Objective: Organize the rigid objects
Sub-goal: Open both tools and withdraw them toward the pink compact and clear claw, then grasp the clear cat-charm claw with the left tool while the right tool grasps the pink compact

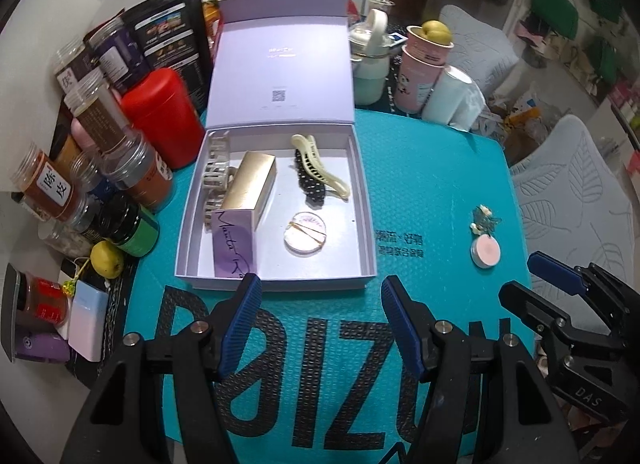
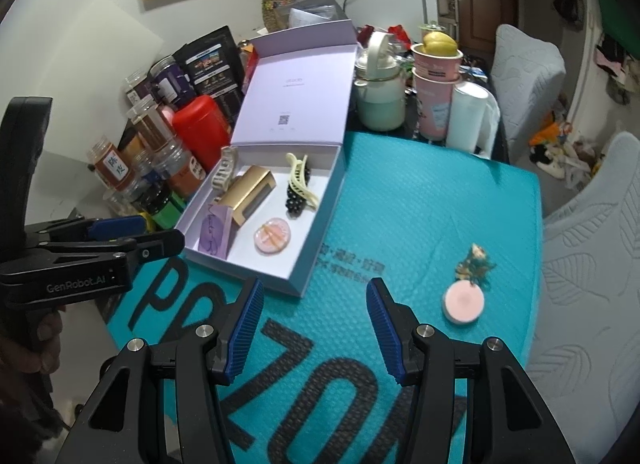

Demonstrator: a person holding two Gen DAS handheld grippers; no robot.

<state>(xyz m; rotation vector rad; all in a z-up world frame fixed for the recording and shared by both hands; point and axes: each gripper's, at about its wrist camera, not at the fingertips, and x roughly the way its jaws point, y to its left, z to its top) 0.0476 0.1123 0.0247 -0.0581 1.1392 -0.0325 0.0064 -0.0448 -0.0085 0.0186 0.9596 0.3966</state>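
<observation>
Both hand-held grippers are empty, jaws spread wide. Right hand-held gripper (image 2: 315, 326) hovers low over the teal mat (image 2: 420, 200); left hand-held gripper (image 1: 320, 322) sits just short of the box's near wall.

Key relation: the two loose items lie ahead and to the right of the right hand-held gripper, well apart from the box. Pink round tin (image 2: 463, 301) is the nearer one; the small floral hair ornament (image 2: 476, 262) is touching or just beyond it, can't tell which. The tin is round, so no long axis to align to. The ornament is small and irregular; its axis is unclear. The right arm is clearly nearer. From the left wrist view the tin (image 1: 485, 251) is far off to the right. My call: right takes the tin, then carries it left and forward.

Open lilac box (image 1: 276, 204) is ahead-left, lid propped up behind. Inside: gold-and-purple carton (image 1: 244, 200), beige claw clip (image 1: 216, 174) along the left wall, cream clip (image 1: 320, 168) over a black beaded clip (image 1: 308, 184), and a round pink disc (image 1: 307, 238). There is free floor in the box's near-right corner.

The surface beyond is crowded: spice jars (image 1: 52, 188), red canister (image 1: 160, 116), mint kettle (image 2: 378, 100), pink cups (image 2: 436, 76). Chairs stand to the right, with room clutter behind.
</observation>
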